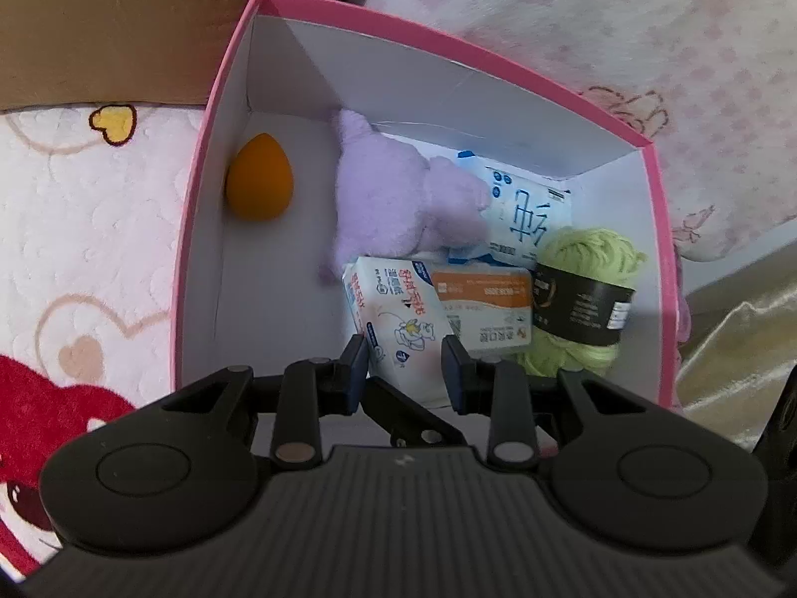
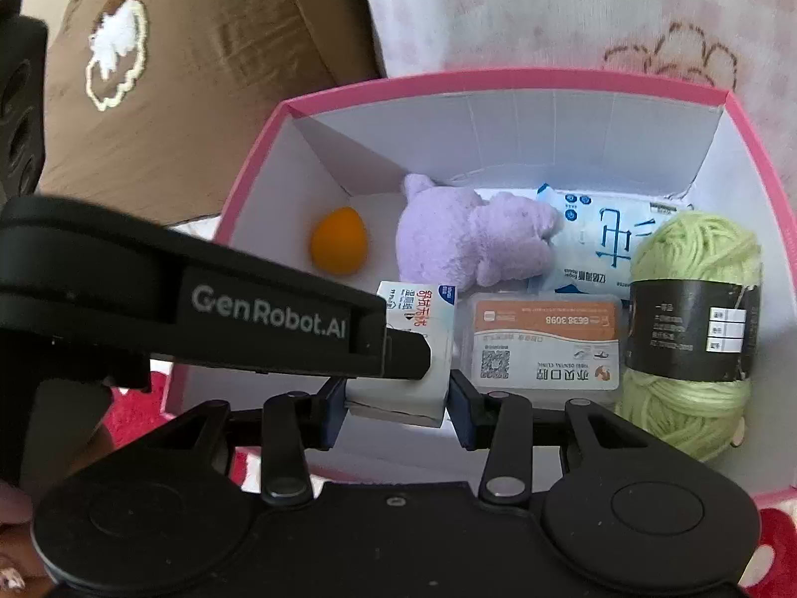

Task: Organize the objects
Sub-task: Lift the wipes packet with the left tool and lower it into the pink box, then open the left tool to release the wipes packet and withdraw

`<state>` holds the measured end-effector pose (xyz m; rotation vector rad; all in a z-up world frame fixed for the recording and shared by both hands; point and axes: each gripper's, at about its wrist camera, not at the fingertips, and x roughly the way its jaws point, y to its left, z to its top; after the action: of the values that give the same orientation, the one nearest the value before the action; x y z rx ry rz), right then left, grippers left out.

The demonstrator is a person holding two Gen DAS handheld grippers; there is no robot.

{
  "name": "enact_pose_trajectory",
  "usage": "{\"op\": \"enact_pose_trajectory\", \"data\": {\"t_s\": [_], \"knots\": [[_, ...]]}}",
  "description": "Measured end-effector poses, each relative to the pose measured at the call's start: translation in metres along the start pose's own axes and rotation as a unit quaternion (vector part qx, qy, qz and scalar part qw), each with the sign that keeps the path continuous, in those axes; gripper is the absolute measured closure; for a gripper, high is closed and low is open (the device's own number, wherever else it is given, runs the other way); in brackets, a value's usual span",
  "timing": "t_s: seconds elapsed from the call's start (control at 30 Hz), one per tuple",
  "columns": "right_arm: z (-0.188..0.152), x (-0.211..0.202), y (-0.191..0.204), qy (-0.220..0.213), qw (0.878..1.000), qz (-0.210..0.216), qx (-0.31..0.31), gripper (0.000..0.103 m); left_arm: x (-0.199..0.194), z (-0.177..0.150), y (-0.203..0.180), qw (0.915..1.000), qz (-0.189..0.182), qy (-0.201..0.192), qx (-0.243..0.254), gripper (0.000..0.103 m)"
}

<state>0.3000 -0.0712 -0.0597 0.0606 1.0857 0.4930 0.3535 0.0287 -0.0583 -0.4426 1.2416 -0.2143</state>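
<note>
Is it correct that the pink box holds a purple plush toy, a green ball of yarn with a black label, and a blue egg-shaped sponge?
Not quite. The egg-shaped sponge is orange, not blue; the left wrist view shows it by the left wall of the pink box. The rest holds: the purple plush toy and the green ball of yarn with its black label are inside.

Contents of one pink box:
- one orange egg-shaped sponge
- one purple plush toy
- one ball of green yarn
- one small tissue pack
- one large blue-print pack
- one orange-label case

Grippers: two.
</note>
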Motion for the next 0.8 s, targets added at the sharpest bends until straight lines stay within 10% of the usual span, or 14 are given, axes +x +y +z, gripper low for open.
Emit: {"op": "enact_pose_trajectory", "data": {"t_s": [0.8], "knots": [[-0.007, -0.014, -0.003, -0.027, 0.995, -0.032, -0.086, 0.047, -0.009, -0.014, -0.007, 0.9949, 0.02, -0.061, 0.078, 0.062]]}}
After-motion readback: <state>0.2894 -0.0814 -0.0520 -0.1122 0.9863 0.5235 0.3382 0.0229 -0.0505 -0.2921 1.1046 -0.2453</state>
